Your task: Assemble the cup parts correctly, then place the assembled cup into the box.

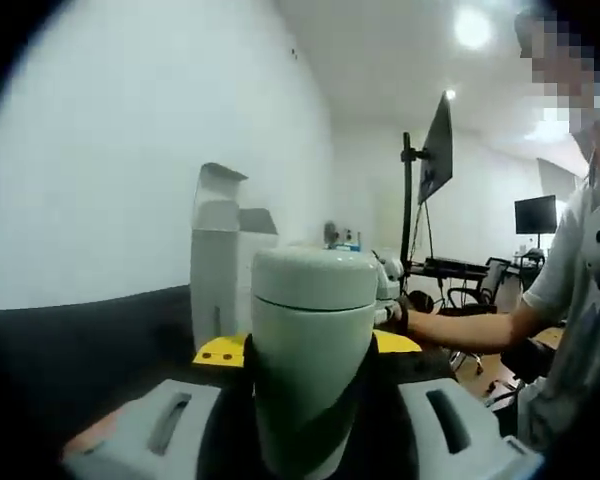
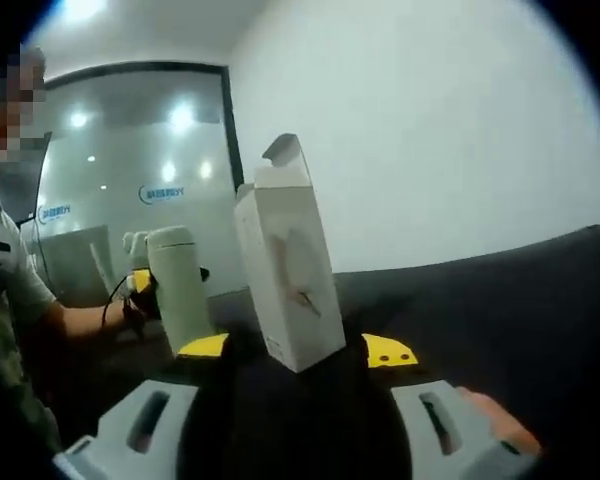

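Note:
A pale green cup [image 1: 315,320] with its lid on stands upright between the jaws of my left gripper [image 1: 310,352], which is shut on its body. Behind it to the left rises a tall white box [image 1: 218,265] with its top flap open. In the right gripper view the same box [image 2: 285,275] leans slightly, and my right gripper [image 2: 295,352] is shut on its lower part. To the left there, the cup [image 2: 178,290] is held up beside the box, with a person's hand [image 2: 142,300] behind it.
A dark table [image 2: 500,290] runs beneath both grippers, against a plain white wall [image 1: 130,150]. The person [image 1: 580,290] stands at the right, forearm [image 1: 460,325] stretched in. A monitor on a pole [image 1: 435,150] and office desks sit behind, near a glass wall [image 2: 130,180].

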The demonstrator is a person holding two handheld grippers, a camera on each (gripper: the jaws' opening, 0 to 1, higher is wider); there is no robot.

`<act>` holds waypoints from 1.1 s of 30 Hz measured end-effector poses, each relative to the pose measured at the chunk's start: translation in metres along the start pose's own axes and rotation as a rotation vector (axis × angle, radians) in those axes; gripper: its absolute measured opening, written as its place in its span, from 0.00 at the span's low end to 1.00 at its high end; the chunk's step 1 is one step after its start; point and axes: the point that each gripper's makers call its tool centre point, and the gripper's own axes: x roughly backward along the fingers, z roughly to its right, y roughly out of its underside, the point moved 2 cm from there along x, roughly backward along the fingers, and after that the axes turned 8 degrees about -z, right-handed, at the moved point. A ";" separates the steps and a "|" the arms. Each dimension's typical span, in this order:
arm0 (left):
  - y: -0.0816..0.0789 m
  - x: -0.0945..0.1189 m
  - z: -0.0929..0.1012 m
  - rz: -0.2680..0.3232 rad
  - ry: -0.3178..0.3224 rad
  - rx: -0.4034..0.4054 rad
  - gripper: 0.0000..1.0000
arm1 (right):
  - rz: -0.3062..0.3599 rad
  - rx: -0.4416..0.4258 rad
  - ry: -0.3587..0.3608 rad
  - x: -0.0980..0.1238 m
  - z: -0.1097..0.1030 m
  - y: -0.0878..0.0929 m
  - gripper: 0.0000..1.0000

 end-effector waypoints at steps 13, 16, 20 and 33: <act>-0.079 0.003 0.022 0.110 0.039 -0.040 0.39 | -0.057 0.053 -0.036 -0.010 -0.003 0.001 0.57; -0.105 0.001 0.023 0.148 0.055 -0.030 0.39 | -0.094 0.094 -0.057 -0.023 0.001 -0.003 0.58; -0.131 -0.003 0.025 0.167 0.075 -0.027 0.39 | -0.113 0.129 -0.099 -0.043 0.005 -0.014 0.60; -0.189 -0.038 0.018 0.159 0.099 -0.080 0.39 | -0.123 0.198 -0.207 -0.085 0.008 -0.047 0.70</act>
